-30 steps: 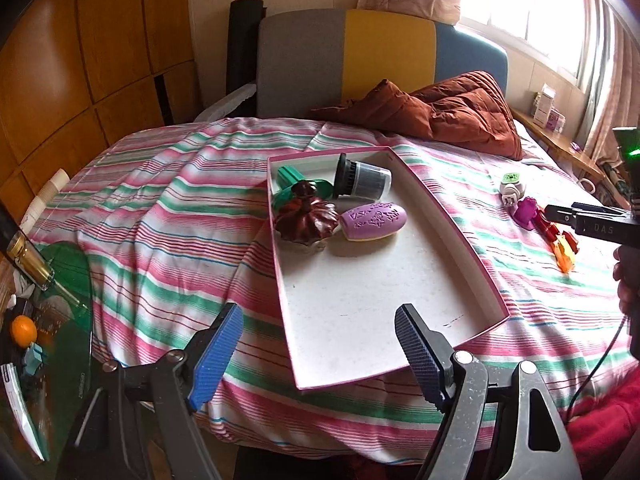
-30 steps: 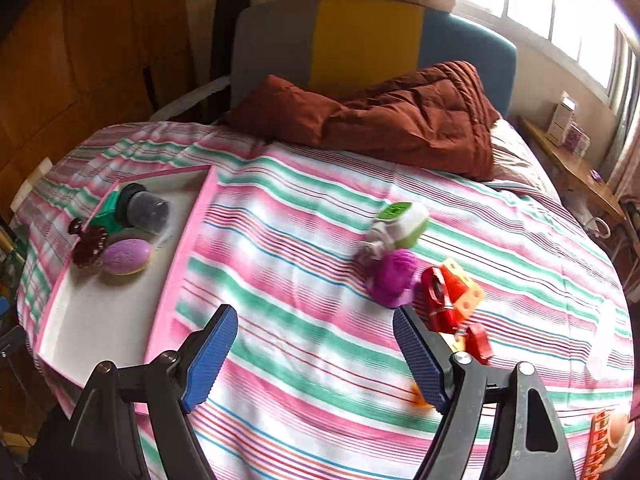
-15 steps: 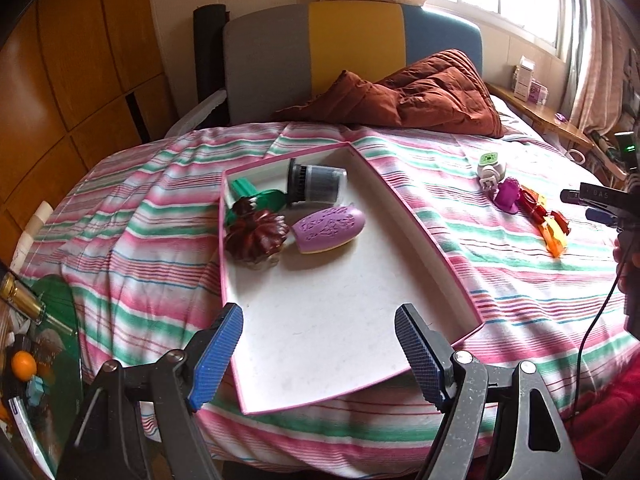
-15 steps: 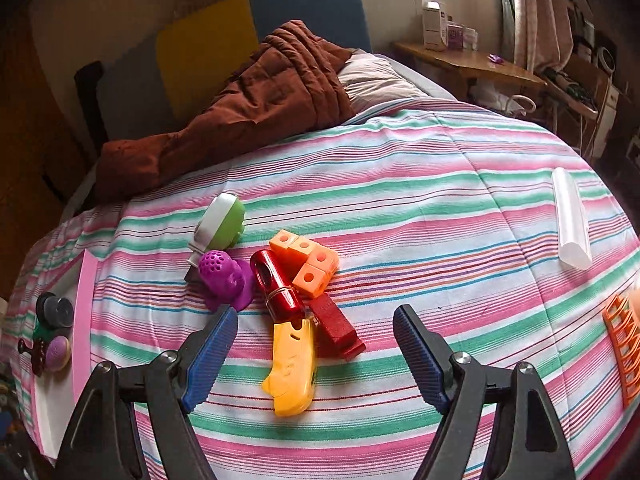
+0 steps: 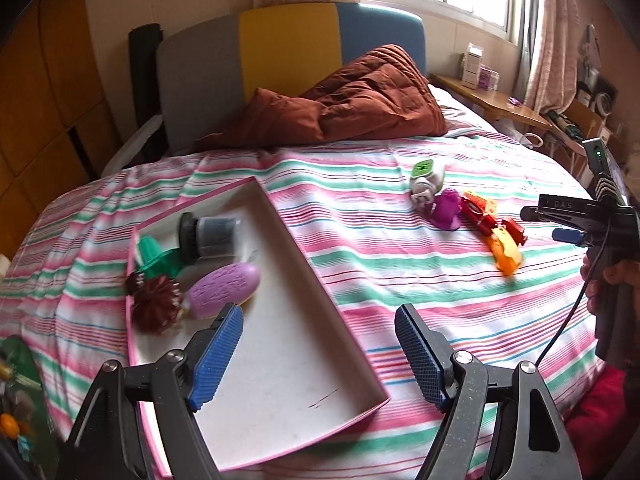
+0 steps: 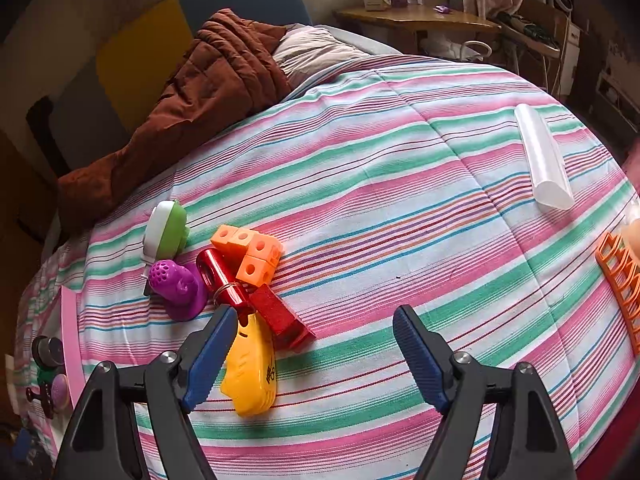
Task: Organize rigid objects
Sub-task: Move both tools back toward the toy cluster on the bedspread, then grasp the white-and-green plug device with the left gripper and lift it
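Observation:
A pink-rimmed white tray (image 5: 304, 264) lies on the striped bed and holds a grey-black cylinder (image 5: 212, 234), a green piece (image 5: 154, 262), a dark red spiky piece (image 5: 154, 306) and a purple oval brush (image 5: 224, 288). My left gripper (image 5: 318, 354) is open and empty above the tray's near end. A cluster of toys lies to the right: green-white device (image 6: 166, 230), purple piece (image 6: 178, 286), red tube (image 6: 220, 276), orange cubes (image 6: 250, 252), red block (image 6: 280, 318), yellow piece (image 6: 250, 372). My right gripper (image 6: 310, 354) is open and empty, just near of the cluster.
A brown quilt (image 6: 200, 92) is bunched at the bed's head. A clear white tube (image 6: 542, 160) lies on the far right of the bed, and an orange rack (image 6: 622, 280) at the right edge. A wooden side table (image 6: 416, 20) stands beyond.
Both cameras have swung. My right gripper has moved closer to the toy cluster, which now sits at its left finger. My left gripper has shifted right along the tray's near end.

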Action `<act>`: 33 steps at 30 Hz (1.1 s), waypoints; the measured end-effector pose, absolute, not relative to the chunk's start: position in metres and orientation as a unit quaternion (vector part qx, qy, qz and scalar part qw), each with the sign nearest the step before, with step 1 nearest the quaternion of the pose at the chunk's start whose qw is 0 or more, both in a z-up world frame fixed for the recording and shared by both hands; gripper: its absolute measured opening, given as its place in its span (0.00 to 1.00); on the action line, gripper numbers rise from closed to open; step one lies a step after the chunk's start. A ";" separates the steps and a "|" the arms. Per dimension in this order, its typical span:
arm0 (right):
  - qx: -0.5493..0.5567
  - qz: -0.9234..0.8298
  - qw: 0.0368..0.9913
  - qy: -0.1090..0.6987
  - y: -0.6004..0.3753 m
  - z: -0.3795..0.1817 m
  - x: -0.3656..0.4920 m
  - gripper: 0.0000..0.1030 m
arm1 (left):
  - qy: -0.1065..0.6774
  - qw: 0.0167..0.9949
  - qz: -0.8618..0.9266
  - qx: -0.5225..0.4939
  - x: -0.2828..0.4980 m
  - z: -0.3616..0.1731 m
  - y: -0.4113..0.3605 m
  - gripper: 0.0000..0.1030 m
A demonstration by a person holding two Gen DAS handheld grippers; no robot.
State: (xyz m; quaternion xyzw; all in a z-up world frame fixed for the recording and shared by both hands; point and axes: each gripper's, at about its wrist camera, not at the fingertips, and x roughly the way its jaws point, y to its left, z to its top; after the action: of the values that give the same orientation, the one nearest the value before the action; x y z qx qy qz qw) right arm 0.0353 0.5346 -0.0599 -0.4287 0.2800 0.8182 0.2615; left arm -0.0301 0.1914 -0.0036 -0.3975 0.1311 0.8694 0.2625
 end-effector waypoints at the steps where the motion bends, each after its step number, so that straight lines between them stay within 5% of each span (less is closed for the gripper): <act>1: -0.429 0.817 0.261 0.283 0.535 -0.060 0.036 0.79 | 0.130 0.266 0.867 -0.400 -0.032 -0.005 0.196 0.77; 33: -0.398 0.818 0.233 0.345 0.550 -0.046 0.043 0.79 | 0.082 0.409 0.770 -0.483 -0.186 -0.066 0.418 0.84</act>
State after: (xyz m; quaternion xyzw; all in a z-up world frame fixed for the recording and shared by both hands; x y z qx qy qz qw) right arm 0.0435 0.5497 -0.0456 -0.3976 0.3445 0.8180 0.2328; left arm -0.1857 0.4178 -0.0663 -0.4825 0.0816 0.7701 0.4092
